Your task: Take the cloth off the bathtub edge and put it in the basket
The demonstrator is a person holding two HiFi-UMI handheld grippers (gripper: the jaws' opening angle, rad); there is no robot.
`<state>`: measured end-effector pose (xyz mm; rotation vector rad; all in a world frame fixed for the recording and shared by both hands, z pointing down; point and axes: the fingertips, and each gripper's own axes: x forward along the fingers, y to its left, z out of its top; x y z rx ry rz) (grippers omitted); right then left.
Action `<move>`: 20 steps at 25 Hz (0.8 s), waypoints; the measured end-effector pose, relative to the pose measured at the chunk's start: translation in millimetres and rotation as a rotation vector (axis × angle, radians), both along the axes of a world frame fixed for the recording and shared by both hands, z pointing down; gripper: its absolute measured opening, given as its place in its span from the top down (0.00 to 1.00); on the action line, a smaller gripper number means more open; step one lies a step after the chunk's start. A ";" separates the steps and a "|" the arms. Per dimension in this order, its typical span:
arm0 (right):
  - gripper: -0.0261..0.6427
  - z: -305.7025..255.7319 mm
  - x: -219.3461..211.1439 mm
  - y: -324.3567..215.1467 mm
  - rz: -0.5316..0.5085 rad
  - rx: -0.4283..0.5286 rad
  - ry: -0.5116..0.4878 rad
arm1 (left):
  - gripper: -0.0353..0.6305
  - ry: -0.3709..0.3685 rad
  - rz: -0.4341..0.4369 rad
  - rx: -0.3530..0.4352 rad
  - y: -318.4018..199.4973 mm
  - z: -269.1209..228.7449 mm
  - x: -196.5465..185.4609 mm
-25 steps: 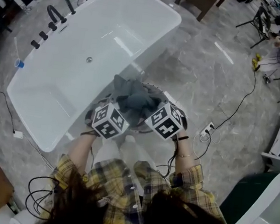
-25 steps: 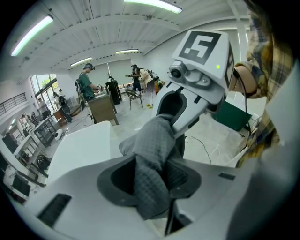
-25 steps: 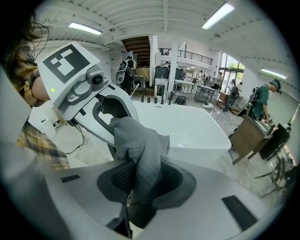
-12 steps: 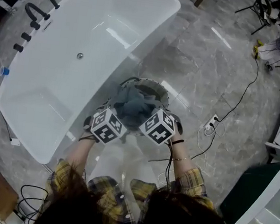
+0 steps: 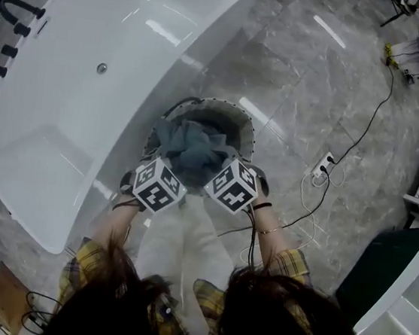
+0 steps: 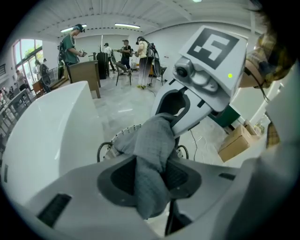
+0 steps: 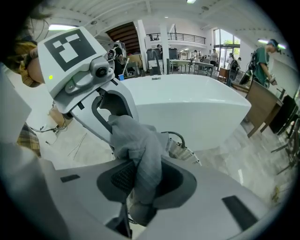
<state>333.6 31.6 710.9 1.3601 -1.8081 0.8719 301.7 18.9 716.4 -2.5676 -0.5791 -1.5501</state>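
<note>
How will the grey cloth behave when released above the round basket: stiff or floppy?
Probably floppy: the grey cloth droops in folds from the left gripper and right gripper. Likely light, as two small pinches carry it. It should slump into the round basket.

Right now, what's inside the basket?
The gray cloth, clamped in the jaws of the left gripper and right gripper, fills most of the basket opening. Only its dark far wall shows; the bottom is covered.
</note>
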 end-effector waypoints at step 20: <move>0.79 139.6 -15.9 38.1 0.014 -0.177 -0.089 | 0.73 -0.208 0.009 -0.083 38.1 136.2 -19.6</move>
